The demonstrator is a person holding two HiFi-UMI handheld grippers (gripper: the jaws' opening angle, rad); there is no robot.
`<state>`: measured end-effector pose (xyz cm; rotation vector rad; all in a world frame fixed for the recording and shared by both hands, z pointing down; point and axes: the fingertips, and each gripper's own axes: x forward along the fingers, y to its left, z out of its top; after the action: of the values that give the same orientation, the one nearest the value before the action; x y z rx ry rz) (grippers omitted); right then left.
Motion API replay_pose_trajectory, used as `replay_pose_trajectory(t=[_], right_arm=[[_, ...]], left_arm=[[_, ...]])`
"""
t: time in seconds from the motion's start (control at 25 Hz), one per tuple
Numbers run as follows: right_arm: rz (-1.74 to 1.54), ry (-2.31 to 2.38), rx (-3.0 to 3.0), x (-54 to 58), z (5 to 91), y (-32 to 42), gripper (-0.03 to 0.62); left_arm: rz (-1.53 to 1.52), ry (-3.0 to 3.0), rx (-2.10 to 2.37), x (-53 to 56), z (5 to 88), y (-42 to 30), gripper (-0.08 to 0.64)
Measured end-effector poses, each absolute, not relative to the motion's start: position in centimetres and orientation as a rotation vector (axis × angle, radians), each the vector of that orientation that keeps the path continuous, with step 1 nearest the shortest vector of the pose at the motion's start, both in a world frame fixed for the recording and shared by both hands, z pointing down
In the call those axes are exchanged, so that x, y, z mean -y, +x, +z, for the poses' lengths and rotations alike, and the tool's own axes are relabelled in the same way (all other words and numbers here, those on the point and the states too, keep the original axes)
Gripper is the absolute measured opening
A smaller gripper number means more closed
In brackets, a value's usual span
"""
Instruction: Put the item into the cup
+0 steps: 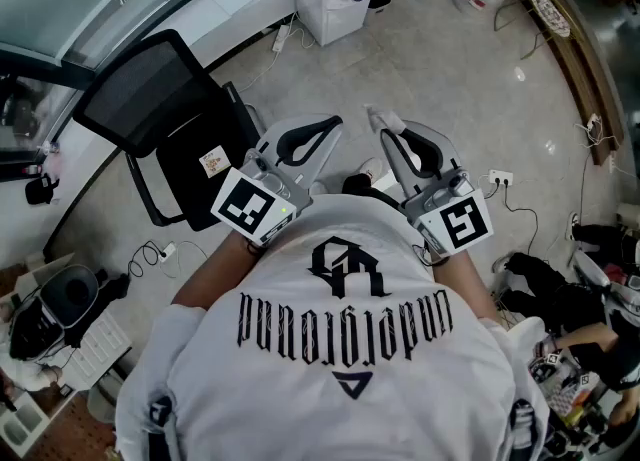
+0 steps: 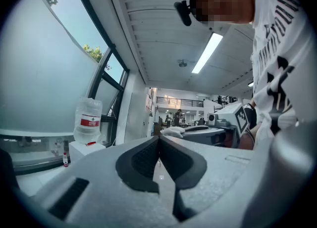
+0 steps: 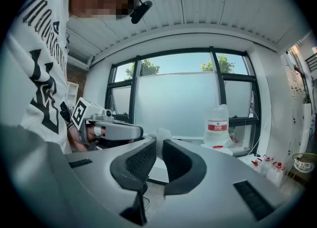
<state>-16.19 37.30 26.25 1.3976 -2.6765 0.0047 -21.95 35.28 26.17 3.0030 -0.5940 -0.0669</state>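
Head view: left gripper (image 1: 330,131) and right gripper (image 1: 392,139) held up side by side above the floor (image 1: 450,69), with an office chair (image 1: 165,99) beyond the left one. No cup or worktop anywhere.

Left gripper view: clenched on nothing, jaw tips together.

Right gripper view: pinching a pale crumpled item (image 3: 161,135) at the very tips.

Judging from this: pick-up done, with finding the cup and dropping the item in all yet to do.
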Motion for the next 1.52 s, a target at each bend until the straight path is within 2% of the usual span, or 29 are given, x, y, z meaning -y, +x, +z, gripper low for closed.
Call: replay_pose_trajectory(t=[0.72, 1.2, 1.52], right_arm=[[0.028, 1.420, 2.637, -32.6, 27.9, -5.1, 0.048], [0.074, 1.471, 2.615, -28.9, 28.9, 8.6, 0.048], [0.117, 1.539, 2.600, -28.5, 29.5, 12.6, 0.048]], left_arm=[[0.037, 2.970, 0.666, -29.1, 27.6, -14.3, 0.015], [0.080, 2.977, 0.708, -24.7, 27.9, -4.4, 0.015], [0.134, 2.986, 0.660, -23.9, 28.7, -0.6, 0.015]])
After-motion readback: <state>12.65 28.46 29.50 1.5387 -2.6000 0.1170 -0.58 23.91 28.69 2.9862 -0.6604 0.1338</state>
